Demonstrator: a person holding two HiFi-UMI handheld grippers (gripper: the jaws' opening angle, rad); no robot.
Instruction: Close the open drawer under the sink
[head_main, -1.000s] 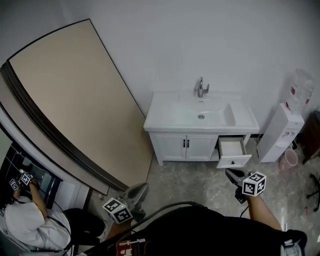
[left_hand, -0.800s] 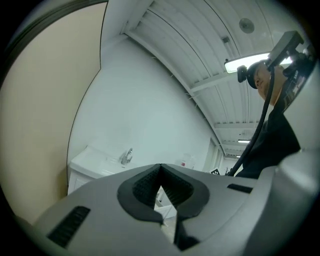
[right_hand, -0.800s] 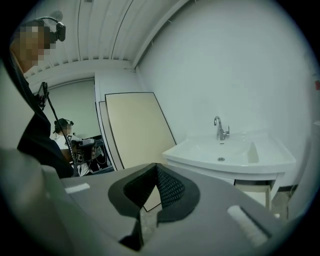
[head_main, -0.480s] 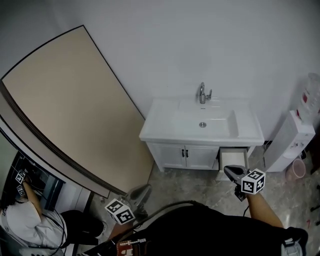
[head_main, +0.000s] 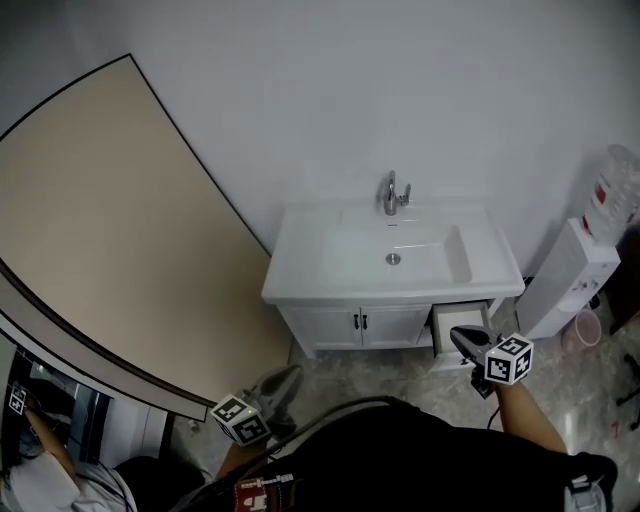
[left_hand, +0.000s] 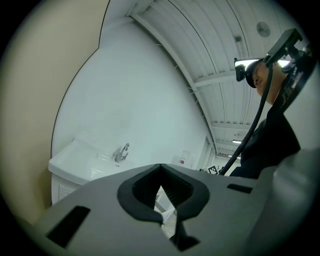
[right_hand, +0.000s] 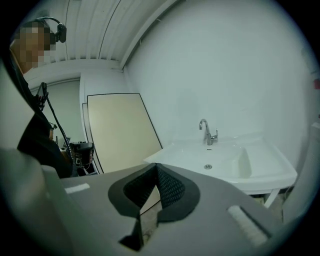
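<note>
A white vanity with a sink (head_main: 390, 255) and a chrome faucet (head_main: 392, 192) stands against the wall. Under the basin's right end the drawer (head_main: 457, 317) is pulled out. My right gripper (head_main: 463, 339) is shut and empty, its tip in front of the drawer in the head view; whether it touches I cannot tell. My left gripper (head_main: 282, 383) is low at the left, shut and empty, well short of the cabinet doors (head_main: 360, 324). The left gripper (left_hand: 160, 166) looks at the sink (left_hand: 80, 156) from the side. Past the right gripper (right_hand: 157, 166) lies the basin (right_hand: 225, 161).
A large beige board (head_main: 110, 230) leans on the wall left of the vanity. A water dispenser (head_main: 577, 272) and a pink bin (head_main: 578, 334) stand to the right. A person (head_main: 40, 475) crouches at the lower left. The floor is grey stone.
The vanity has come nearer and sits more to the middle of the view. Both grippers have advanced toward it; the right one now overlaps the open drawer. Both stay shut.
</note>
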